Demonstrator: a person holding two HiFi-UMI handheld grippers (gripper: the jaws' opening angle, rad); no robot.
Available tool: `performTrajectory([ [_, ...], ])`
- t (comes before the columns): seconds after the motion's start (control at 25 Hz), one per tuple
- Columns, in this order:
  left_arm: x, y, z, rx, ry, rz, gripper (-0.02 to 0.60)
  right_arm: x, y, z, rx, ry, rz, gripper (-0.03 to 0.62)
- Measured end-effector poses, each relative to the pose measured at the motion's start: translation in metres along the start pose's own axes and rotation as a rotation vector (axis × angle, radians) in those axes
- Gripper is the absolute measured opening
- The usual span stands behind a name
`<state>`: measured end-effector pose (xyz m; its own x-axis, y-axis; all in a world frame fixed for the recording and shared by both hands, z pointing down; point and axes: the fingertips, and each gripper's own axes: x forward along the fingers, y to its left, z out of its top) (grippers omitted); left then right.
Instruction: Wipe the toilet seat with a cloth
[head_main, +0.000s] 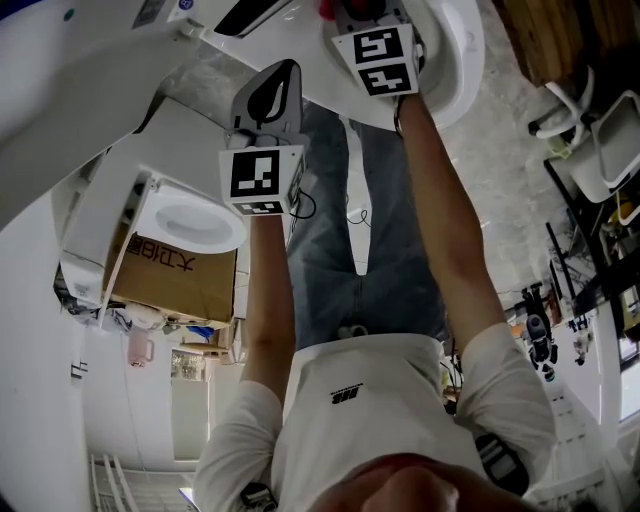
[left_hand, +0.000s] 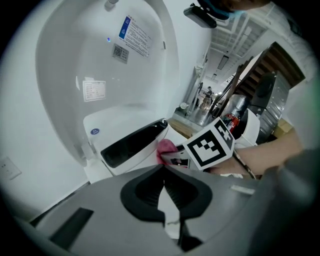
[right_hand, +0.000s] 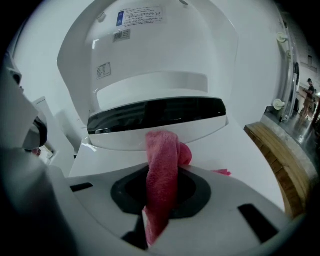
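**Pink cloth clamped in right gripper, at the back of the toilet**

Cloth (right_hand: 162, 175): pink towelling, pinched between the jaws of the right gripper (right_hand: 161, 200). It rises out of them in a folded hump. Its far end rests on the white top of the toilet (right_hand: 240, 147), just in front of the black strip (right_hand: 157, 112) that runs across the back. A small pink corner lies on the white surface to the right of the jaws. I cannot tell how much of the cloth presses flat.

Lid (right_hand: 150, 55): raised, with stickers on its inner face.

Left gripper (left_hand: 164, 184): jaws drawn together with only a sliver of white between the pads, nothing held. From its view I see the right gripper's marker cube (left_hand: 212, 146) just ahead and to the right, with the cloth poking out beyond it.

Head view: both arms are stretched forward. The left gripper sits nearer the body than the right one. The person wears a white T-shirt (head_main: 370, 400) and jeans (head_main: 335, 260).

Further out: a wooden ledge (right_hand: 277, 160) runs along the right of the toilet. A cardboard box (head_main: 175, 280) stands off to the left, with a white basin-shaped piece (head_main: 190, 225) above it.
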<state>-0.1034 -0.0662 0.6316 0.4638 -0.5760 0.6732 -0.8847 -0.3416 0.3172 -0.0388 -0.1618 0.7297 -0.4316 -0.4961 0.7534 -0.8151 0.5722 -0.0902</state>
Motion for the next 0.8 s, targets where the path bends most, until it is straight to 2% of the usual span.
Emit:
performTrajectory([
  [0.8, -0.079, 0.01, -0.035, 0.006, -0.01, 0.022, 0.011, -0.03, 0.126, -0.047, -0.106, 0.145, 0.188, 0.049],
])
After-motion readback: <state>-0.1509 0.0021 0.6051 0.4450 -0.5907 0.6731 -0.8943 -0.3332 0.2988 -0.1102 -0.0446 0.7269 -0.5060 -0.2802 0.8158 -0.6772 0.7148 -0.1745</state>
